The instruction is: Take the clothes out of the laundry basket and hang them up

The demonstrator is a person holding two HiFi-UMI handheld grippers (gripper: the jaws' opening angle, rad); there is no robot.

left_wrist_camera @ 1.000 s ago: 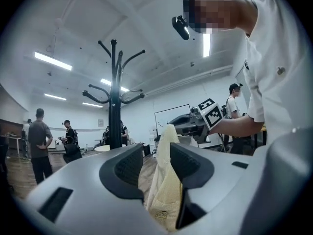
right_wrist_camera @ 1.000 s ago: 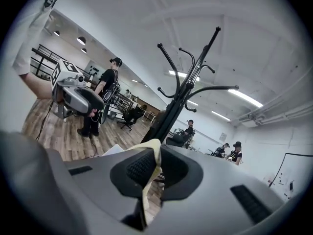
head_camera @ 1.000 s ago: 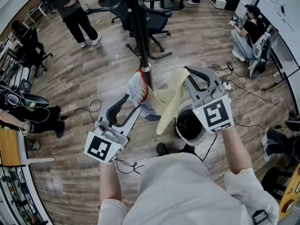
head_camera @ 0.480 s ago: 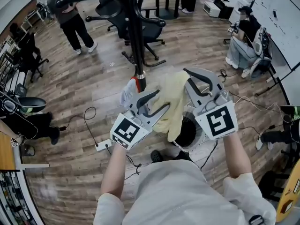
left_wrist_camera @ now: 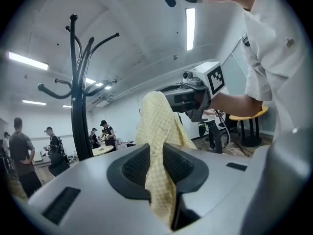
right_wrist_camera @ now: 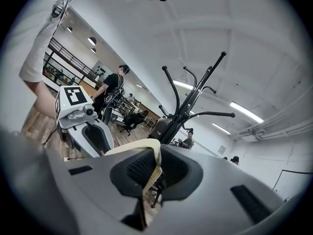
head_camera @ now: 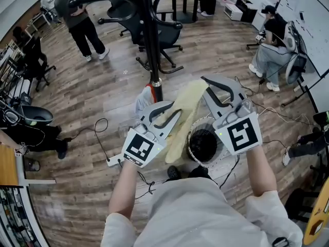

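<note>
Room: an open office with a wood-plank floor (head_camera: 103, 91), a black coat stand (head_camera: 149, 40) ahead, and people at the edges.
Head view: a yellow cloth (head_camera: 184, 107) is stretched between both claws, lifted clear above the white laundry basket (head_camera: 191, 131).
Axis: the cloth runs slantwise from the right claw (head_camera: 205, 86) down to the left claw (head_camera: 175, 108). The stand's pole rises just beyond, nearer the left hand.
Left gripper view: the left claw has just been closing, and its pads now press the cloth's folded middle.
Right gripper view: the right claw is pressed together, pinching a thin edge of the cloth.
Next, likely: carry the cloth forward and up to a hook.
</note>
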